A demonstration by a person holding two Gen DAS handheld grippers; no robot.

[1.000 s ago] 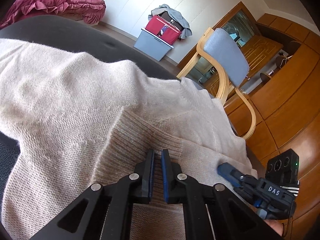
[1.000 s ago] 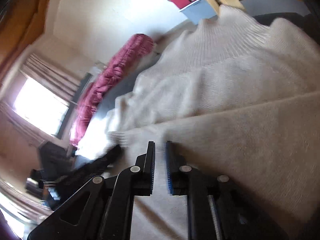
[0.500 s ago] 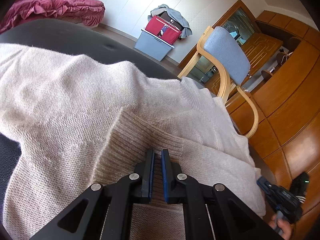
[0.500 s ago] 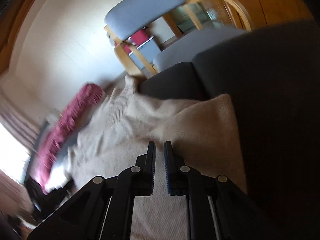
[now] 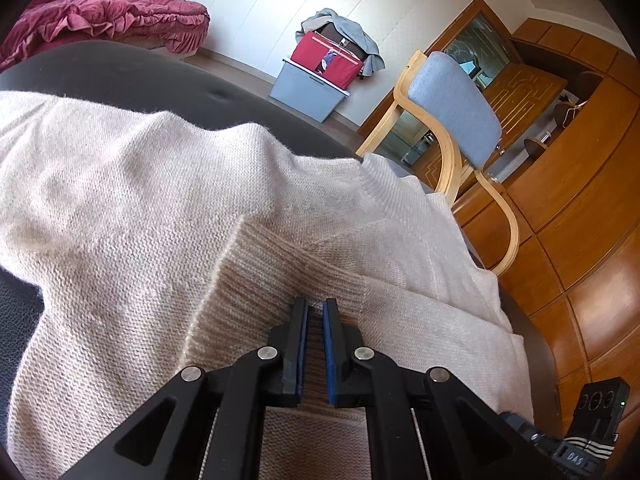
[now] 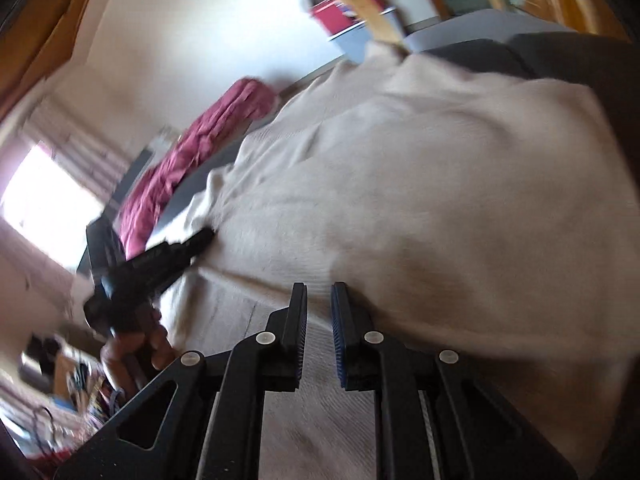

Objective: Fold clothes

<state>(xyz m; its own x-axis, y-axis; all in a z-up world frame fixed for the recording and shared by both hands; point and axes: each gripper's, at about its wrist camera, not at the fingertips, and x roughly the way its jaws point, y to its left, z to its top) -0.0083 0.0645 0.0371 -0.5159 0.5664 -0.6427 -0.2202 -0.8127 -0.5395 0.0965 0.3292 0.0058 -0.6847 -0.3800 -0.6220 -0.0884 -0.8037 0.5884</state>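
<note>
A cream knit sweater (image 5: 140, 208) lies spread over a dark cushioned surface (image 5: 140, 76). My left gripper (image 5: 315, 304) is shut on the sweater's tan ribbed band (image 5: 272, 272), which is pinched between its blue pads. The right wrist view is blurred. There the sweater (image 6: 440, 180) fills the middle, and my right gripper (image 6: 319, 290) hovers low over it with a narrow gap between its jaws and no cloth pinched. A hand (image 6: 132, 344) holds the left gripper (image 6: 202, 238) at the sweater's far edge. The right gripper's housing (image 5: 596, 412) shows at the lower right, off the cloth.
A wooden chair with a blue-grey pad (image 5: 452, 104) stands just beyond the sweater. A blue bin topped by a red bag (image 5: 308, 88) sits by the wall. A magenta bedspread (image 5: 108, 20) lies at the far left, wooden cabinets (image 5: 580, 200) at the right.
The right gripper left the sweater's right edge and drew back toward the lower right of the left wrist view. Its jaws parted slightly. The left gripper kept its hold and place.
</note>
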